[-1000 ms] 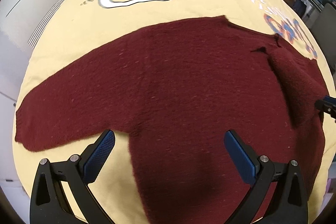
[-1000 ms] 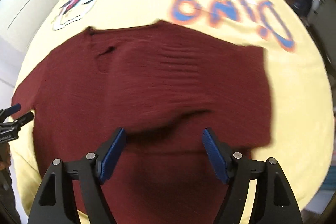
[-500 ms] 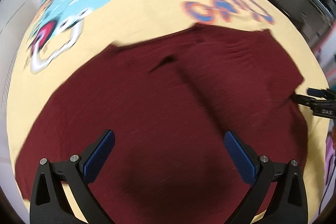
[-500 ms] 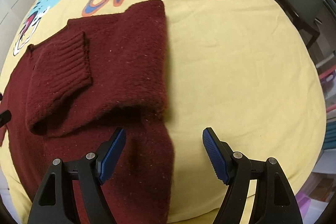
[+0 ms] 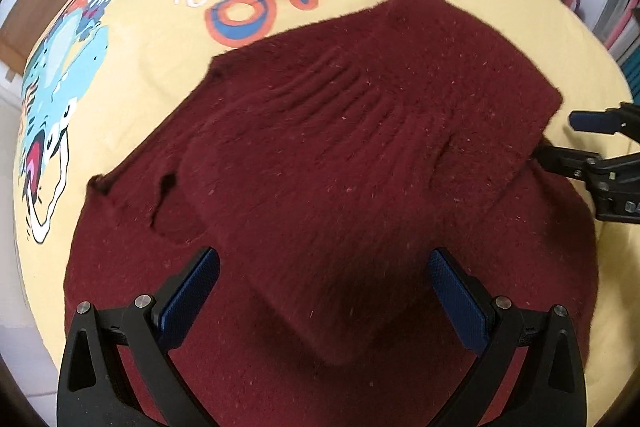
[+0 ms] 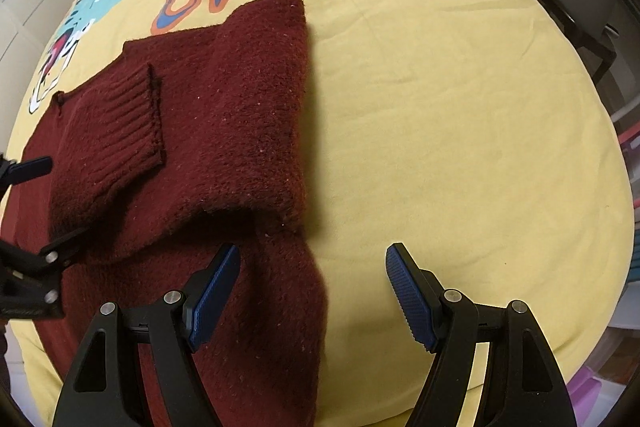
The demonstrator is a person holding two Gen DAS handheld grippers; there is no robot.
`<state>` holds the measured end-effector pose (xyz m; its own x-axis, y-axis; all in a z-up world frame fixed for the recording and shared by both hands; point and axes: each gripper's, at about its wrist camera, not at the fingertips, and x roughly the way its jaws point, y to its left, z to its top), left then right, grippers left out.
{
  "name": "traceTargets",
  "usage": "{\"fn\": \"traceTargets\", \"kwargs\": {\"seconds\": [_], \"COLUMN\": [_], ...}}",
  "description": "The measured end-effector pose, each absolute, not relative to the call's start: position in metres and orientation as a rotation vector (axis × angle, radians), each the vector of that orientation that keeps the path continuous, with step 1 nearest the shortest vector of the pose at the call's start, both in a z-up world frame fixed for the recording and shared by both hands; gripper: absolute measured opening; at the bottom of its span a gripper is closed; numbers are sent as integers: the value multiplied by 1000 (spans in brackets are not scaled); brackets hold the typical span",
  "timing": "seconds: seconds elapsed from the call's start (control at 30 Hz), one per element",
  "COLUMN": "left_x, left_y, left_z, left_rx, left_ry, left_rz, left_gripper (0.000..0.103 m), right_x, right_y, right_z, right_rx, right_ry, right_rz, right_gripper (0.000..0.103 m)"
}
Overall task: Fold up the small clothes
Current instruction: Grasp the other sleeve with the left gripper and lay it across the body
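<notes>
dark red knitted sweater lies flat on yellow printed sheet, one sleeve folded inward to narrow it. left gripper and right gripper both spread apart, gripping nothing.

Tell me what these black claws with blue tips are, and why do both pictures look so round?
They are grabbers that a person holds, one in each hand. Each has two fingers with blue pads and a small camera looking along them; its lens bends the picture round. One picture comes from the left gripper, the other from the right gripper. Each camera also catches the other grabber at its edge. Below lies a dark red sweater on a yellow bedspread printed with a dinosaur and the word "Dino". One sleeve is folded across the sweater. Both grabbers are open and hold nothing.
</notes>
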<state>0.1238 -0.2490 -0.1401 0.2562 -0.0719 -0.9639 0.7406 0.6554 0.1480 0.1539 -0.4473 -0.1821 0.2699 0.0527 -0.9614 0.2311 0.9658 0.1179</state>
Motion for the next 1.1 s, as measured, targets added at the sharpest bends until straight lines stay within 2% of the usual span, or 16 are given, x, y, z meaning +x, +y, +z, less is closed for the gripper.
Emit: {"fn": "traceTargets", "kwargs": {"seconds": [0.07,0.17,0.23,0.33,0.4,0.5,0.8,1.1], "left_x": [128,144,152,166,174,191,237,256], "left_y": [-252,-257,-257,-253,-250,-236,-135,-53], "left_z": [-146,-155,-157,-157,-156,-150,-116,-142], "left_rx": [699,692,669,640,626,549,198,-7], "left_ry": [1200,1216,1222,1221,1223,1227,1196,1300], "left_rz": [-603,-576,-578,-565,-552,-536,-463,-383], "left_gripper": [90,82,72,52,29,16,15,18], "right_x": [156,159,159,162,164,169,178,177], "right_y": [-446,-445,-443,-440,-438,-434,-420,-411], "right_z": [-183,-185,-188,-190,-191,-191,-187,-187], "right_rx": [254,256,259,258,257,250,212,182], "right_ry": [1298,1302,1311,1316,1317,1319,1312,1316], "right_rz": [-119,-115,-109,-103,-102,-100,-87,-89], "right_gripper": [77,77,77,77,77,77,77,77]}}
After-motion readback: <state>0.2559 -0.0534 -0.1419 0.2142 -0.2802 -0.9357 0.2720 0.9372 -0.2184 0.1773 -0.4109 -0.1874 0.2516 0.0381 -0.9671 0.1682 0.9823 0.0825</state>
